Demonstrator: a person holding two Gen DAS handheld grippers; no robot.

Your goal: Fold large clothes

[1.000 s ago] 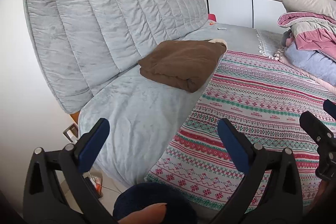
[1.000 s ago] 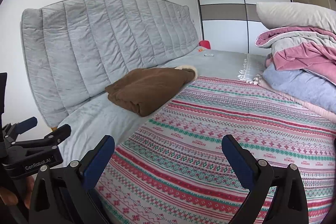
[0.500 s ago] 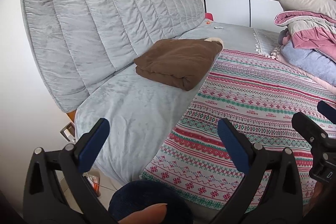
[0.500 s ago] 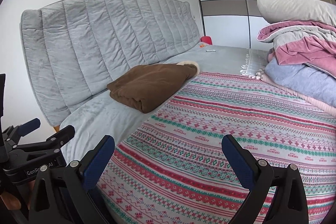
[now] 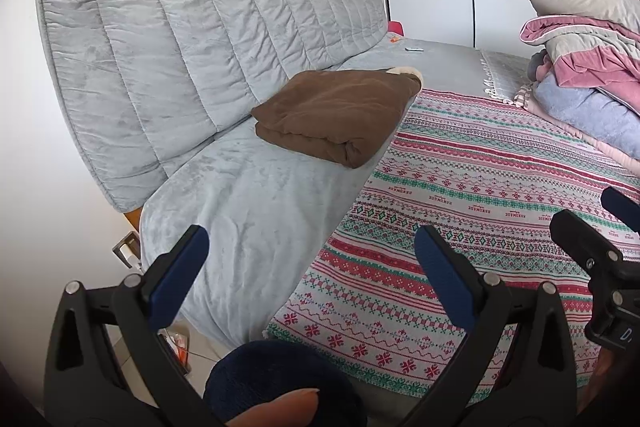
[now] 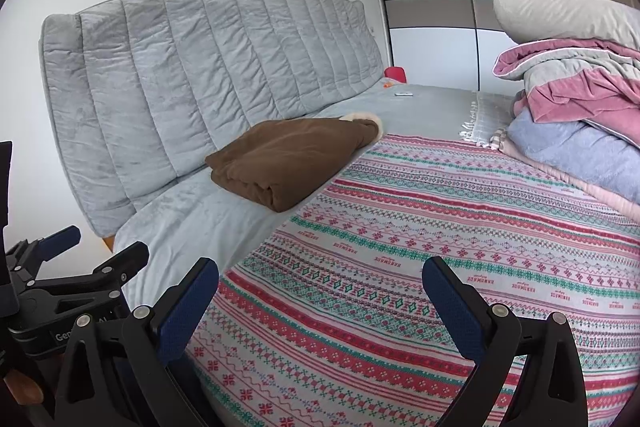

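Note:
A folded brown garment (image 5: 340, 113) with a cream lining lies on the grey bed cover, next to the headboard; it also shows in the right wrist view (image 6: 292, 157). A patterned red, green and white blanket (image 5: 480, 203) is spread flat over the bed (image 6: 440, 259). My left gripper (image 5: 312, 259) is open and empty, above the bed's near corner. My right gripper (image 6: 320, 291) is open and empty over the blanket's near edge. The right gripper shows at the right edge of the left wrist view (image 5: 600, 259).
A grey quilted headboard (image 5: 200, 27) stands at the left. A pile of pink, grey and blue bedding (image 6: 580, 115) with a pillow sits at the far right. A white wardrobe (image 6: 460, 7) is behind. A small remote (image 5: 414, 49) lies on the far grey cover.
Both grippers have drifted slightly back and left from the bed. The jaws stay open and empty. The brown garment has not moved.

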